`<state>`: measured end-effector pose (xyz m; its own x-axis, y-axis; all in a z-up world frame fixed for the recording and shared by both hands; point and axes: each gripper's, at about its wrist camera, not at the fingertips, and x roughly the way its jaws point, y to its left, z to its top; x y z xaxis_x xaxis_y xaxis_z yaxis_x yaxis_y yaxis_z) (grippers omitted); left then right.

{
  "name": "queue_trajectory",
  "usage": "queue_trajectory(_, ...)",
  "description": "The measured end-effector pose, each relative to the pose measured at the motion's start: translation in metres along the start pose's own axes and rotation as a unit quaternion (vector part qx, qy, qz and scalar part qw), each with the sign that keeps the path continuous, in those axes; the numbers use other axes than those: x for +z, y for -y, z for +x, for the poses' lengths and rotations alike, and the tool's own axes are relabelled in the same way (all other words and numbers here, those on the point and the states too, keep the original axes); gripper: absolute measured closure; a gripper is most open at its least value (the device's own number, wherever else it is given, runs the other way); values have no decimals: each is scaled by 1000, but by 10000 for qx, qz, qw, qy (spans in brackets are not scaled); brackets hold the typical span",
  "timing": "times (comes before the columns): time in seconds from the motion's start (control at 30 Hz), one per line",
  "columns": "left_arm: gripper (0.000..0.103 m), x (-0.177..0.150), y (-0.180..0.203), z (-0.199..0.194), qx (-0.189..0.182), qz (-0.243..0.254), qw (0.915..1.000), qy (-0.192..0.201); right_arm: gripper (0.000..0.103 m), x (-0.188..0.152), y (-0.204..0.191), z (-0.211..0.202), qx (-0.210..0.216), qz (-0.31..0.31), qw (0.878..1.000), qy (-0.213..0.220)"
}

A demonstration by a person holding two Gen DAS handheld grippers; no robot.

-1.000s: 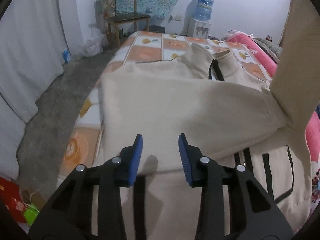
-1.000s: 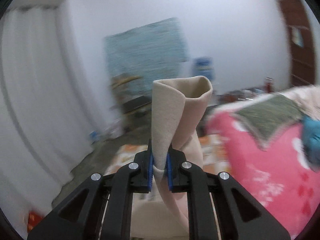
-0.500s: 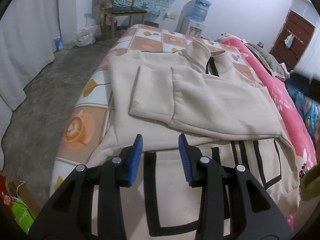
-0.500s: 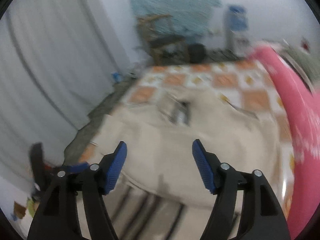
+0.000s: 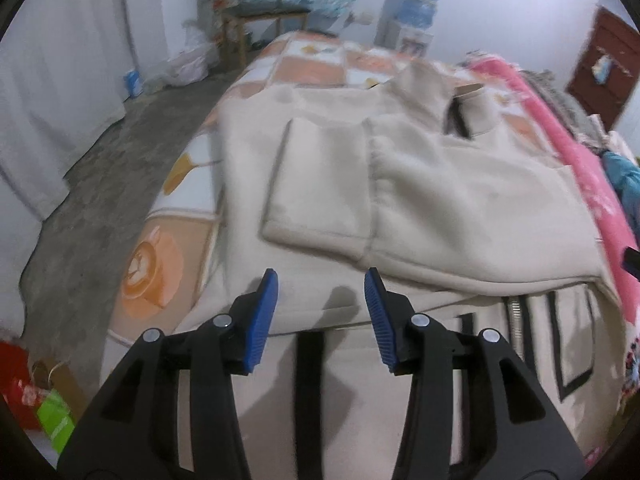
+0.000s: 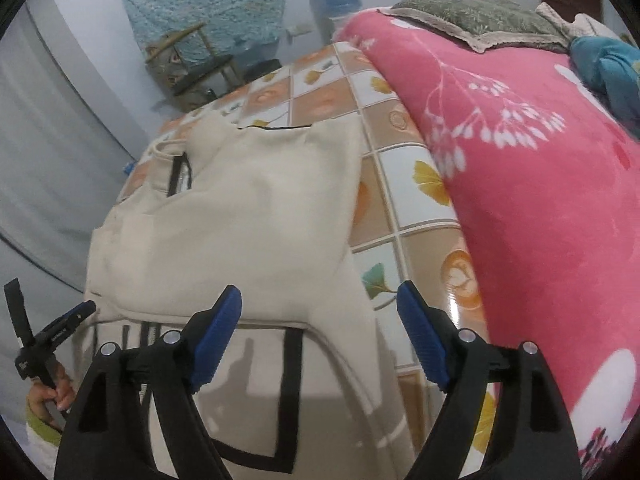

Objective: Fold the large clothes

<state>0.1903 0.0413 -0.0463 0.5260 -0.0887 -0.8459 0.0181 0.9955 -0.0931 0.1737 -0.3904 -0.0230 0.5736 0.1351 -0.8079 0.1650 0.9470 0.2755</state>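
Jacket (image 5: 460, 208) lies flat on the bed (image 6: 400, 184), collar far, hem near, both sleeves folded across the chest. Left tongs (image 5: 320, 312) stand half open, right tongs (image 6: 320, 332) wide, having just been opening; both empty, over the near hem, left and right. Judged next: hem lifts toward collar.

The large garment is a cream fleece jacket (image 5: 460, 200) with black trim lines and a metal zip down its front, spread flat on a tiled-pattern cloth; its stand-up collar (image 5: 424, 84) lies at the far end, open at the throat. One sleeve (image 5: 320, 184) is folded across the chest, its cuff end lying square on the body; below the fold the hem part shows black rectangular outlines
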Motion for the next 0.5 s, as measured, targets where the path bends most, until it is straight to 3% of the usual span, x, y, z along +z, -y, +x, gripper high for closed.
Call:
queue_trajectory(0.2,60,6,-11,-14,-18,-217,9998,29,21,1,-20,-4,-231,-402,9989,39)
queue_trajectory(0.37,58,21,-18,-34,-352,-226,9989,191,17,-7,-32,-8,-229,-622,9978,79)
queue_trajectory(0.4,52,26,-19,-32,-436,-182,9988,131,17,-8,-32,-6,-251,-634,9977,56)
queue_trajectory(0.5,51,37,-20,-20,-582,-175,9982,-2,17,-10,-32,0,-322,-613,9976,-34)
